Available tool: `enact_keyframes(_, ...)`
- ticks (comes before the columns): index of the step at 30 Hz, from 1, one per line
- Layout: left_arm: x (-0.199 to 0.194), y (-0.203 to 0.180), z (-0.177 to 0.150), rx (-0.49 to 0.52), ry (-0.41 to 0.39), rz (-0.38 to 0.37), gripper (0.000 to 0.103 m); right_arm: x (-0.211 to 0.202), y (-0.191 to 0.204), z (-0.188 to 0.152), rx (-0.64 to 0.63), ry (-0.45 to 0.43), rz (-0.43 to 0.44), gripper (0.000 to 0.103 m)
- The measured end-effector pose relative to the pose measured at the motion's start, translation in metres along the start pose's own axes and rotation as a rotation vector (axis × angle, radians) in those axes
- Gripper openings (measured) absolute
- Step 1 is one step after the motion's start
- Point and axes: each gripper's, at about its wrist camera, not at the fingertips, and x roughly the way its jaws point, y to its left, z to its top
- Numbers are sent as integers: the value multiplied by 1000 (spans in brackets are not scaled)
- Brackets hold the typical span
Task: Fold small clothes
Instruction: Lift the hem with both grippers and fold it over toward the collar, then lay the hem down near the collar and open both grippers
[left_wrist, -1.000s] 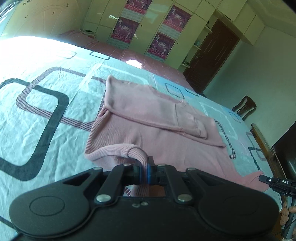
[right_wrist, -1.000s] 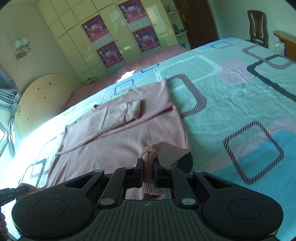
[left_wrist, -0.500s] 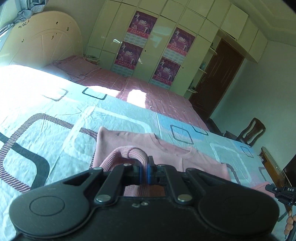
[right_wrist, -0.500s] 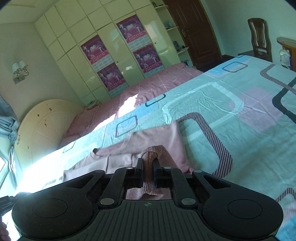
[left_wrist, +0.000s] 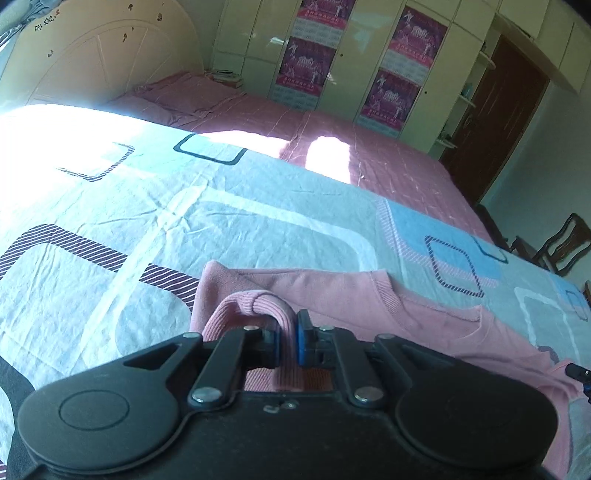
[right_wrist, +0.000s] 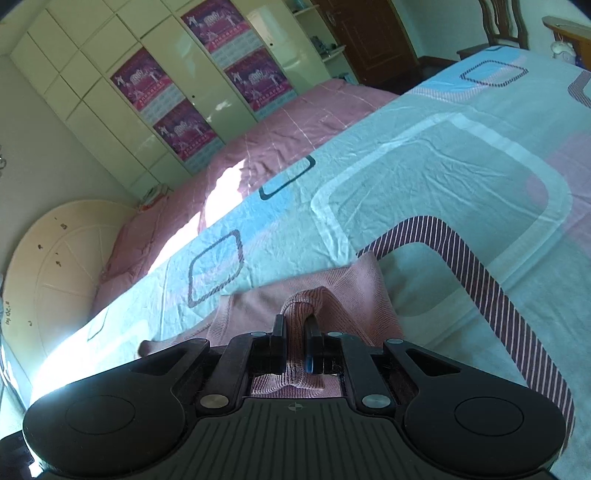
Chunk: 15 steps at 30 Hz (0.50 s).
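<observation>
A pink knit top (left_wrist: 351, 295) lies flat on the patterned bedsheet (left_wrist: 221, 229), neckline (left_wrist: 388, 282) toward the far side. My left gripper (left_wrist: 287, 332) hangs low over the top's left shoulder area. Its jaws are opening, and a raised loop of the ribbed hem (left_wrist: 255, 301) still sits between the pads, touching both. In the right wrist view, the top (right_wrist: 354, 291) ends at a corner (right_wrist: 369, 258). My right gripper (right_wrist: 294, 332) is shut on a bunched fold of ribbed hem (right_wrist: 306, 299) just above that end.
The teal, white and pink sheet (right_wrist: 443, 166) stretches far and to both sides. Behind it are a second bed with a pink cover (left_wrist: 295, 122), a rounded headboard (left_wrist: 92, 62), a wardrobe with posters (left_wrist: 314, 55), a dark door (left_wrist: 509, 110) and a wooden chair (left_wrist: 565, 240).
Both grippers carried the hem forward over the top toward the neckline and came lower. The folded sleeves are now covered. The left jaws stand slightly wider apart.
</observation>
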Motion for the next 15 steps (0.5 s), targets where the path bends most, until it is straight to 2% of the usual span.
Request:
enact_keyframes(3, 11, 9, 5, -18, -9, 22, 43, 19, -10, 8, 43, 29, -2, 10)
enact_keyframes(4, 9, 12, 7, -29, -24, 27, 62, 20, -11, 10, 43, 29, 0, 17)
enact_keyframes(5, 6, 14, 9, -34, -50, 24, 71, 19, -12, 12, 36, 17, 0, 23)
enact_keyframes(7, 1, 16, 15, -16, -75, 14, 71, 14, -13, 18, 11, -29, -5, 55)
enact_keyframes(10, -1, 18, 19, 41, -71, -10, 72, 15, -11, 28, -64, -46, 21, 57)
enact_keyframes(13, 6, 16, 14, 143, -34, -28, 73, 27, -7, 27, -179, -3, 49, 57)
enact_keyframes(15, 18, 11, 10, 204, -5, -39, 73, 41, -2, 22, -254, 34, 30, 57)
